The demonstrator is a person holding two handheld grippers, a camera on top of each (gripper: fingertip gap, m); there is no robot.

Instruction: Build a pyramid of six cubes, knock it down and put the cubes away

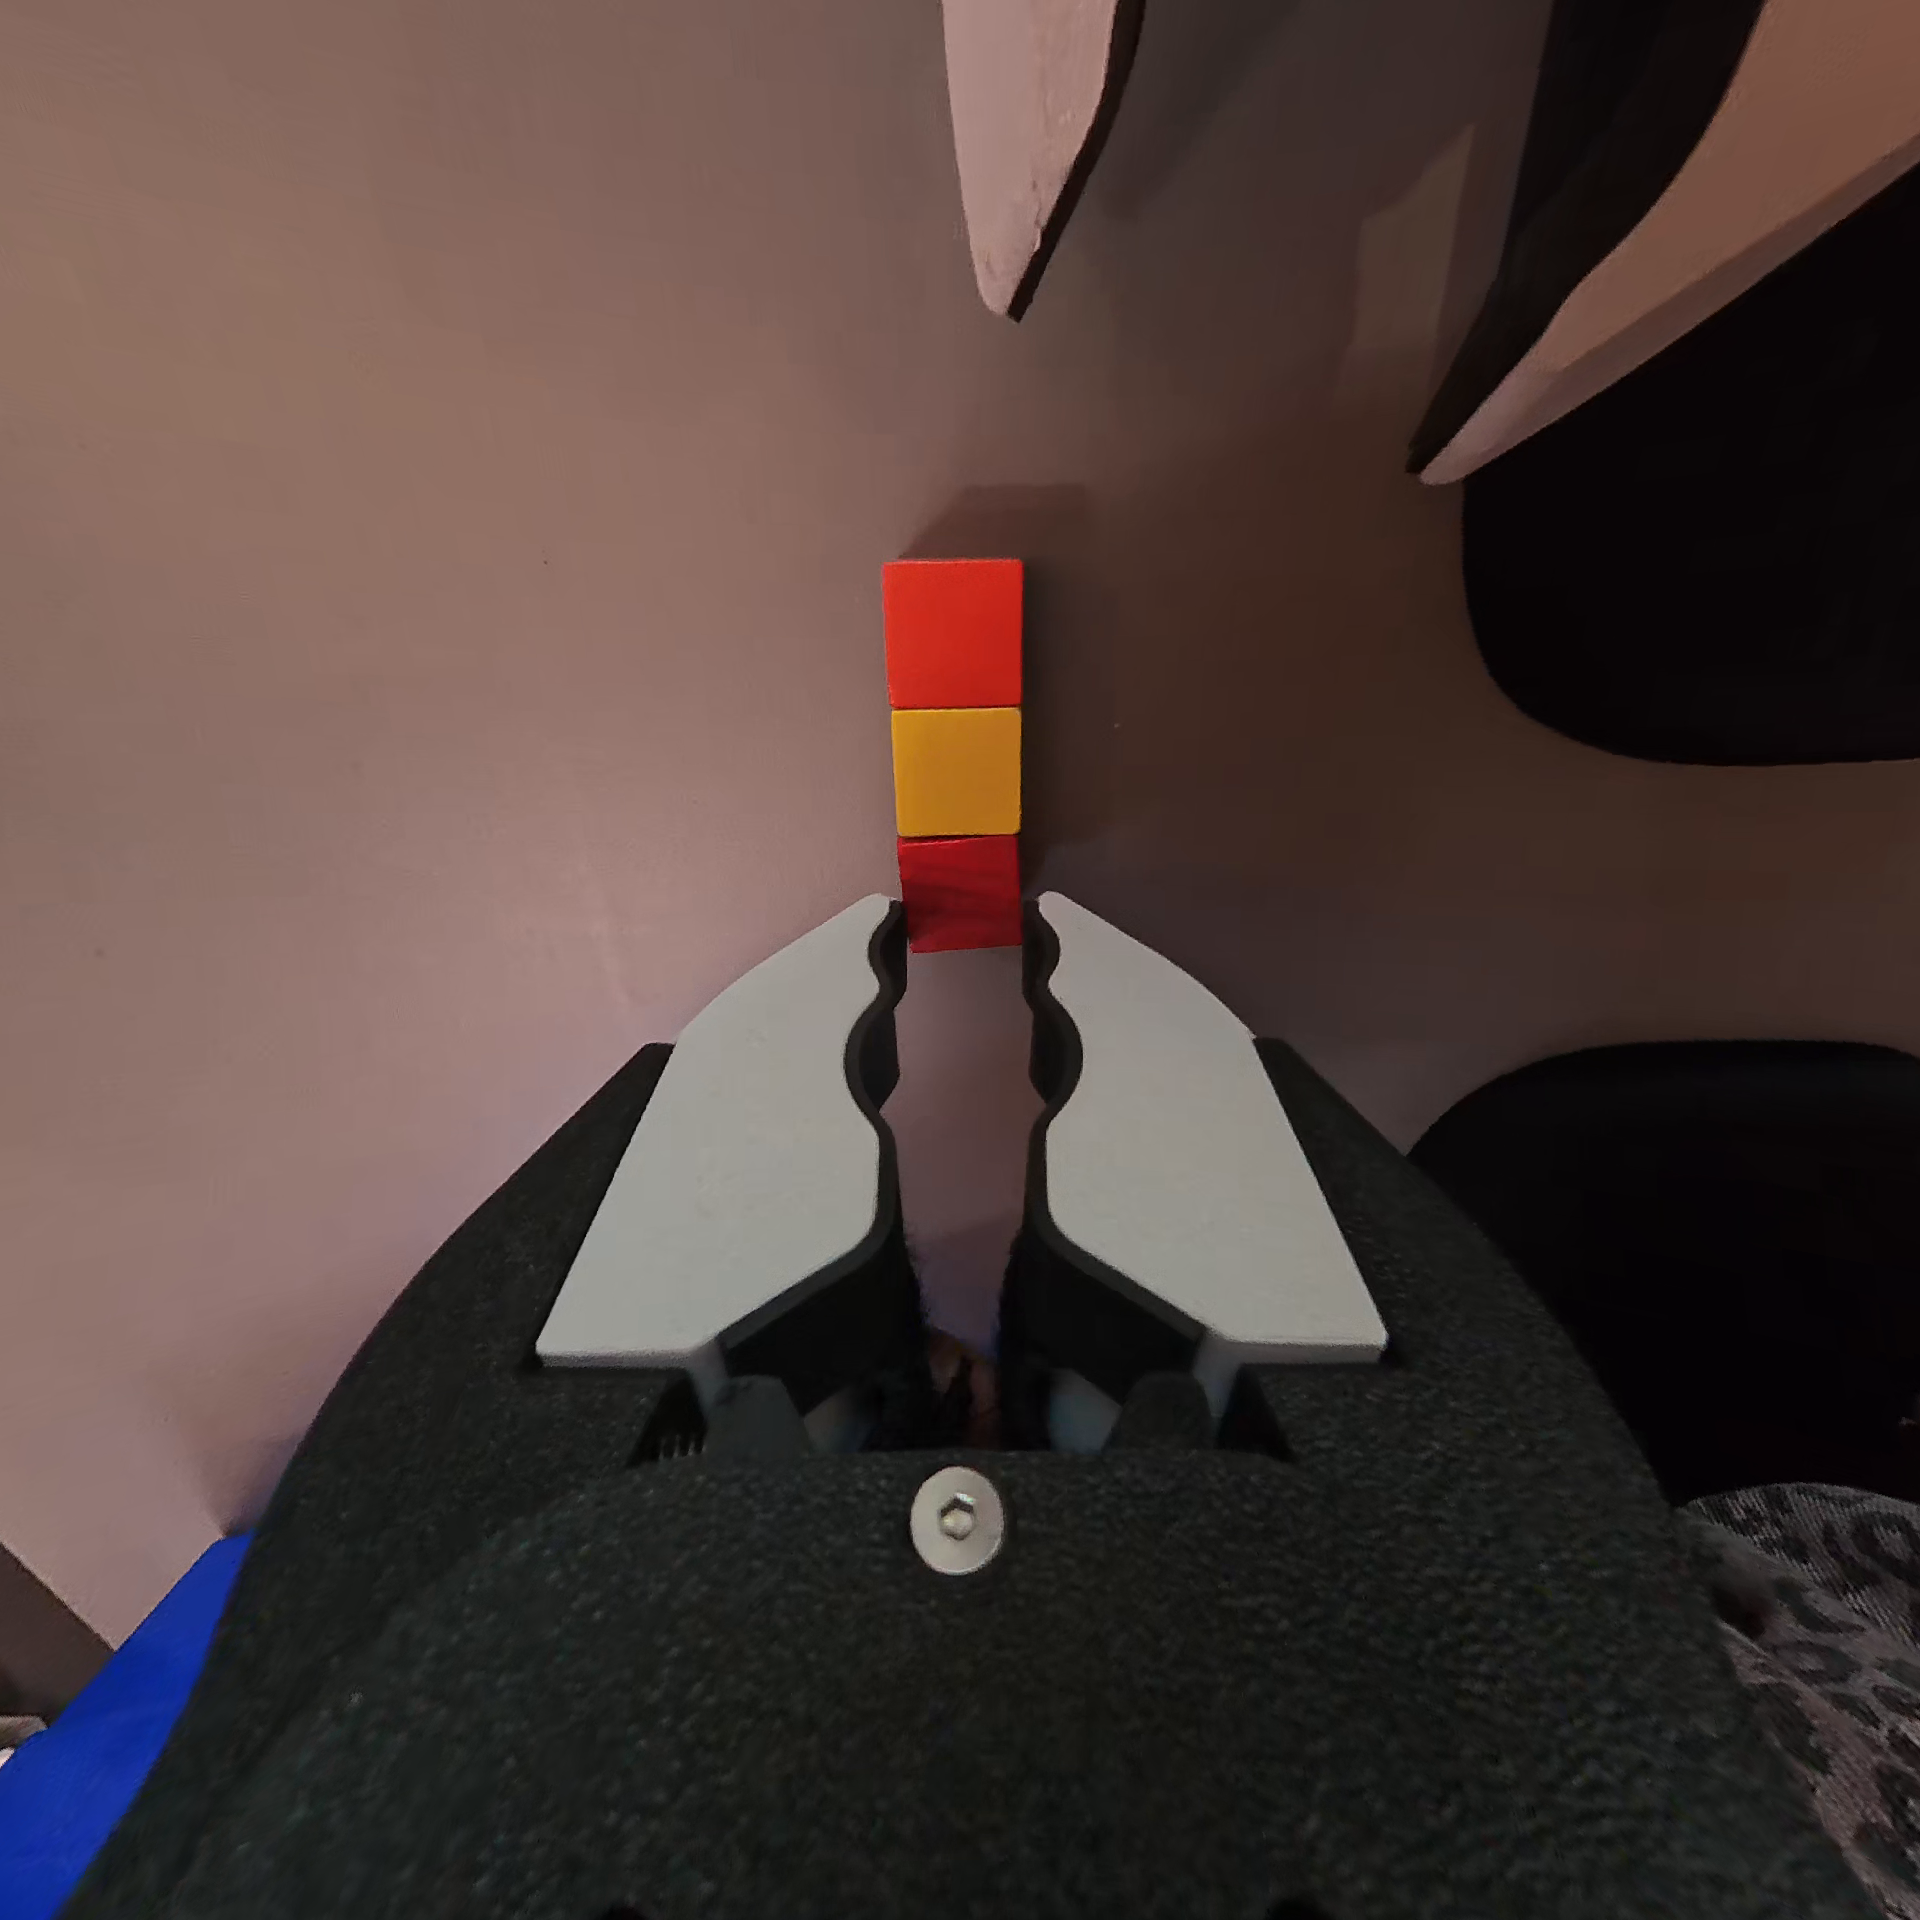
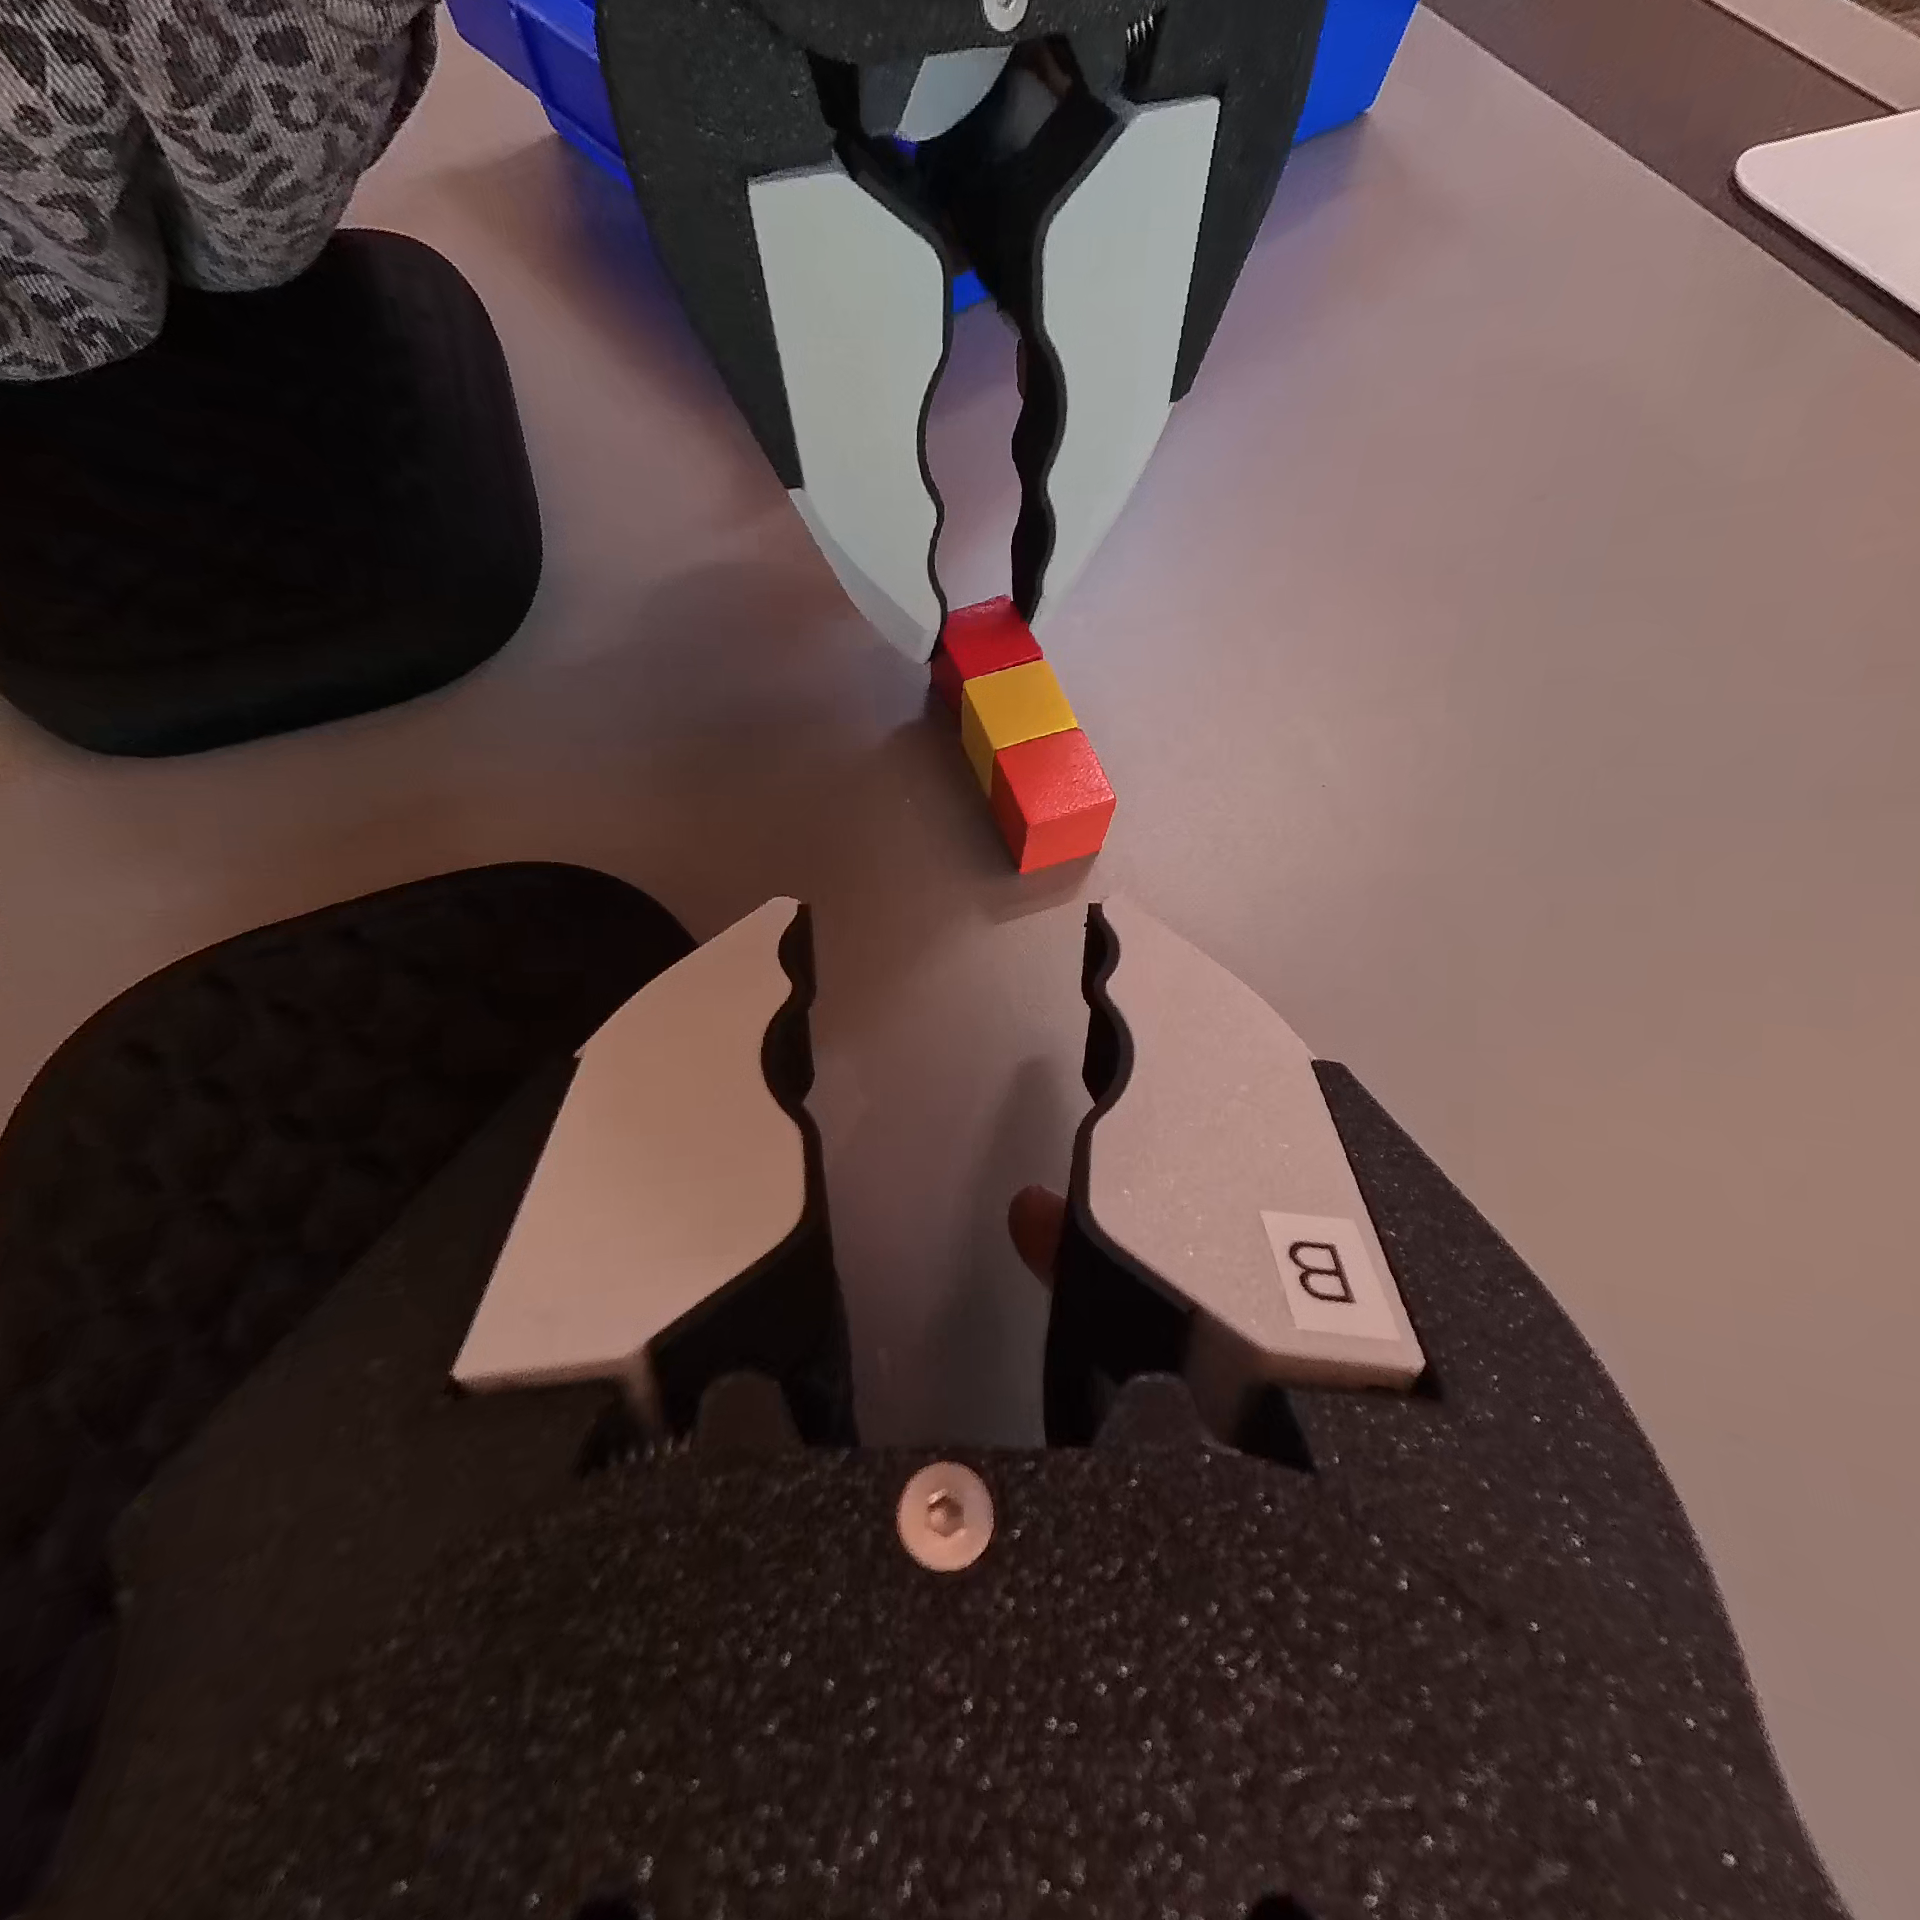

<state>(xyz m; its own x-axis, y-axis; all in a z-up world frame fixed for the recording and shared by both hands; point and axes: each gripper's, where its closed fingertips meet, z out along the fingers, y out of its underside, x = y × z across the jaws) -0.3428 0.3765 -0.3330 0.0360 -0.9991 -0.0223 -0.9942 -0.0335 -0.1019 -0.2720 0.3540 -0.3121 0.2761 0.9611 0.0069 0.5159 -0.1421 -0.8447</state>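
Observation:
Three cubes lie touching in a straight row on the grey table [image 2: 1455, 727]: a dark red cube [image 1: 958, 888] [image 2: 987, 634], a yellow cube [image 1: 956, 771] [image 2: 1016, 707] and an orange-red cube [image 1: 952, 632] [image 2: 1055, 795]. My left gripper [image 1: 963, 925] is shut on the dark red cube at the row's near end, with a fingertip on each side. It also shows from the front in the right wrist view [image 2: 982, 623]. My right gripper [image 2: 943, 914] is open and empty, just short of the orange-red cube at the other end.
A blue bin [image 2: 540, 73] [image 1: 135, 1683] stands behind my left gripper. Black padded chair parts [image 2: 260, 499] [image 2: 260, 1039] [image 1: 1714, 623] border the table. A person's leopard-patterned clothing [image 2: 156, 156] is at the table's edge. A white flat object [image 2: 1839, 197] lies far right. One gripper's finger ends stand about 8 cm off the other's.

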